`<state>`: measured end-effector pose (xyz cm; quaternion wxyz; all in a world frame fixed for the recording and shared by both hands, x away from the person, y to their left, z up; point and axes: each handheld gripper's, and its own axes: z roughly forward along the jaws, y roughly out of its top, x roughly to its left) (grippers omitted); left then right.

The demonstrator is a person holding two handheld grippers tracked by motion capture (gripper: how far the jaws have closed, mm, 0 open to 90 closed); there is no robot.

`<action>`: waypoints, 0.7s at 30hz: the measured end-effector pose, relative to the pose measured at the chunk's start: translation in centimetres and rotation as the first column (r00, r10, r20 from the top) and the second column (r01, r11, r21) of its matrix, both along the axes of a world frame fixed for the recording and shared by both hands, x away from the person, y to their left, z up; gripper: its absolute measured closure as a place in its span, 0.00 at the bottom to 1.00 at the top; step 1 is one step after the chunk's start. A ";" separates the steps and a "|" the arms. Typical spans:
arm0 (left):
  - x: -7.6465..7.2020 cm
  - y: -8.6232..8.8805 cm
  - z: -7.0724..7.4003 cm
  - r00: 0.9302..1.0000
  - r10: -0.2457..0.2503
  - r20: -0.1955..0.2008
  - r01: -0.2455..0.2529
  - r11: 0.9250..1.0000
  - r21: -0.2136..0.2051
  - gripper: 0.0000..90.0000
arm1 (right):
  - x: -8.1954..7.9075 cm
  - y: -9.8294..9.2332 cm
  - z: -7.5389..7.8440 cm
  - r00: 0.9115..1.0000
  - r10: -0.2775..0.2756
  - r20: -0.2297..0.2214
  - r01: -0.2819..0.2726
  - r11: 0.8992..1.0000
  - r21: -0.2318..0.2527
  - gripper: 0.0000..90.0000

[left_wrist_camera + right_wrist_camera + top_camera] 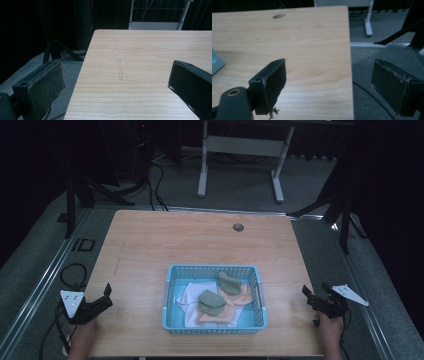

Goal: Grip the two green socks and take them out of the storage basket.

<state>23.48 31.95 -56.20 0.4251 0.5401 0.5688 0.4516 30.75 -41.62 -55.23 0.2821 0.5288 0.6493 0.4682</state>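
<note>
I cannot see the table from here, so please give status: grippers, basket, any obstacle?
Left gripper open, empty, at table's left edge. Right gripper open, empty, at right edge. Blue basket between them, folded cloths inside, untouched. Nothing in the way.

light: dim, bluish | surroundings: near black | focus: soft, grainy | glare: faint on table [150, 245]

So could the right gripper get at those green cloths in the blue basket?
Probably yes: the right gripper is open, bare table lies between, and the green cloths sit uncovered in the open-topped blue basket.
</note>
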 end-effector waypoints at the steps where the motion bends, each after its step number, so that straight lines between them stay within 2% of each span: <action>1: 0.0 0.0 0.0 1.000 -0.005 0.000 0.005 1.000 -0.001 0.01 | 0.1 0.0 0.1 1.000 0.026 0.001 -0.026 1.000 0.003 0.14; 4: 0.0 -0.1 0.0 1.000 -0.008 0.001 0.008 1.000 0.002 0.01 | 0.2 0.0 0.3 0.999 0.048 -0.016 -0.049 0.999 -0.006 0.14; 5: 0.0 -0.1 0.0 1.000 -0.011 0.000 0.011 1.000 0.002 0.01 | 0.3 -0.1 0.4 0.995 0.089 -0.045 -0.089 0.996 -0.007 0.15; 7: 0.0 -0.1 0.0 1.000 -0.015 -0.002 0.015 1.000 0.000 0.01 | 0.4 -0.2 0.4 0.992 0.110 -0.060 -0.110 0.994 0.000 0.15; 8: 0.0 -0.1 0.0 1.000 -0.014 -0.002 0.014 1.000 -0.003 0.01 | 0.6 -0.5 0.5 0.981 0.167 -0.096 -0.167 0.986 0.011 0.15; 9: 0.0 -0.1 0.0 1.000 -0.016 -0.001 0.016 1.000 -0.004 0.01 | 0.7 -0.6 0.5 0.971 0.211 -0.113 -0.210 0.977 0.017 0.15; 11: 0.0 -0.1 0.0 1.000 -0.018 -0.002 0.018 1.000 -0.006 0.01 | 0.8 -0.8 0.6 0.947 0.283 -0.151 -0.288 0.958 -0.011 0.15; 12: 0.0 -0.1 0.0 1.000 -0.019 -0.002 0.019 1.000 -0.007 0.01 | 0.8 -0.8 0.5 0.934 0.321 -0.157 -0.329 0.944 -0.030 0.15; 14: 0.0 -0.1 0.0 1.000 -0.021 -0.002 0.021 1.000 -0.008 0.01 | 0.8 -0.7 0.5 0.902 0.385 -0.194 -0.400 0.915 -0.044 0.16; 17: 0.0 0.0 0.0 1.000 -0.026 -0.003 0.026 1.000 -0.011 0.01 | 0.8 -0.4 0.5 0.854 0.461 -0.242 -0.492 0.867 -0.083 0.16; 19: 0.0 0.0 0.0 1.000 -0.029 -0.004 0.029 1.000 -0.012 0.01 | 0.8 -0.2 0.7 0.833 0.485 -0.268 -0.524 0.847 -0.095 0.16; 21: 0.0 0.0 0.0 1.000 -0.029 -0.004 0.029 0.999 -0.012 0.01 | 0.9 -0.1 1.1 0.818 0.502 -0.281 -0.542 0.837 -0.080 0.16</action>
